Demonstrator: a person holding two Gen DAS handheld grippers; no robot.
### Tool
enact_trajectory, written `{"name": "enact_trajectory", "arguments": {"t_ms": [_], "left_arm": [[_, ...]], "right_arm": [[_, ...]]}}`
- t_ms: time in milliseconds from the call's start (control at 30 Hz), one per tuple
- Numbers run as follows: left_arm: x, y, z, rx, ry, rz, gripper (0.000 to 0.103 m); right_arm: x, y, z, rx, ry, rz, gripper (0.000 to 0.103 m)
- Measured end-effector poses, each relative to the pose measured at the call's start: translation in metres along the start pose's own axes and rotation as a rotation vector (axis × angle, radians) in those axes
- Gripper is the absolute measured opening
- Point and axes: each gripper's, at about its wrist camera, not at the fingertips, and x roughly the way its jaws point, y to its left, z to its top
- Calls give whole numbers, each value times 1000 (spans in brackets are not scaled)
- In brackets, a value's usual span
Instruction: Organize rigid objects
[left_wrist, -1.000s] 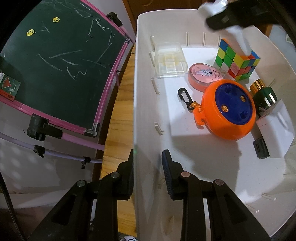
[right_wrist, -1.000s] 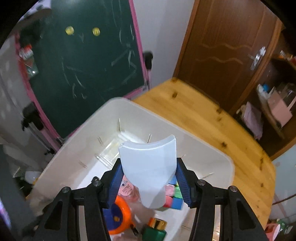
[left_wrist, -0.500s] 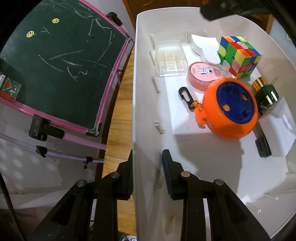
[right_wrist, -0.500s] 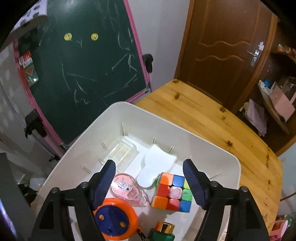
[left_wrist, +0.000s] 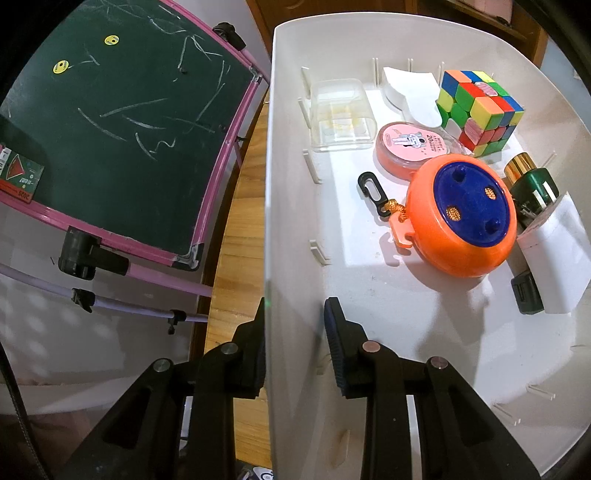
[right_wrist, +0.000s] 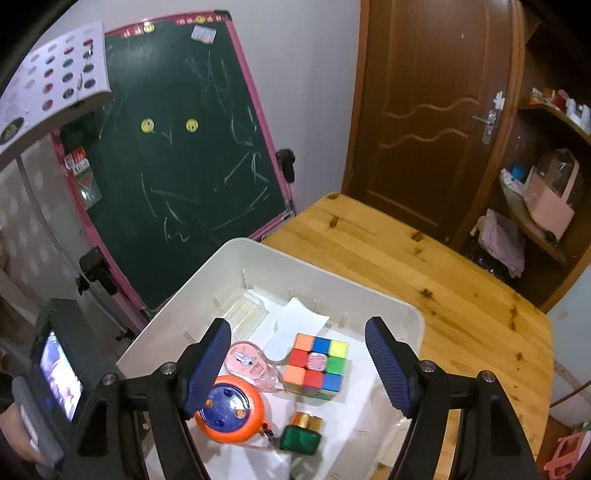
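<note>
White curved plastic piece (right_wrist: 293, 325) lies flat on the floor of the white bin (left_wrist: 288, 184), at the far wall, between the clear plastic box (left_wrist: 340, 114) and the Rubik's cube (left_wrist: 480, 110), touching or just beside the cube. Long axis runs roughly from the far wall toward the bin's middle; wide squared end at the wall, narrower rounded end pointing at the pink tape dispenser (left_wrist: 413, 147). Plain matte white, no markings visible.

Right hand-held gripper (right_wrist: 299, 363): fingers spread wide, nothing between them, hanging above the cube and the white piece, clear of both.

Left hand-held gripper (left_wrist: 295, 343): clamped on the bin's near side wall, one finger outside, one inside.

Outward in the bin:
- pink dispenser, bunny graphic, "20" readable, rest too small
- orange round case with blue centre (left_wrist: 465, 218), black clip (left_wrist: 373, 192) on its cord
- green bottle with gold cap (left_wrist: 528, 181), on its side
- white charger block (left_wrist: 557, 254) against a small black item (left_wrist: 528, 291)

Bin sits on a wooden desk (right_wrist: 424, 266). Green chalkboard with pink frame (right_wrist: 184, 155) beside it, chalk scribbles, two yellow smiley magnets. Brown door (right_wrist: 432, 110) behind.
</note>
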Motion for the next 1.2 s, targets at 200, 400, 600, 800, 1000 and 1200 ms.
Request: {"name": "enact_trajectory", "arguments": {"t_ms": [200,400,600,800,1000,1200], "left_arm": [[1,4,-1,-8,2,0,33],[2,5,-1,-17,12,0,34],[4,5,-1,-10,19,4,34],[5,3,-1,-9,23,7,35],[4,2,0,-12,25,9,35],[5,1,0,-17,30,14,37]], "right_arm": [[-34,-22,-3,-7,-47,-23,76],[-57,-46,-12,-56,-76,-87,76],[-64,-77,-25,-114,-86,-140,76],[-52,-107,-48,-197,-41,-109,76],[-15,-117,-85,-296,79,29,76],[26,-120,-108,-331,178,143,76]]}}
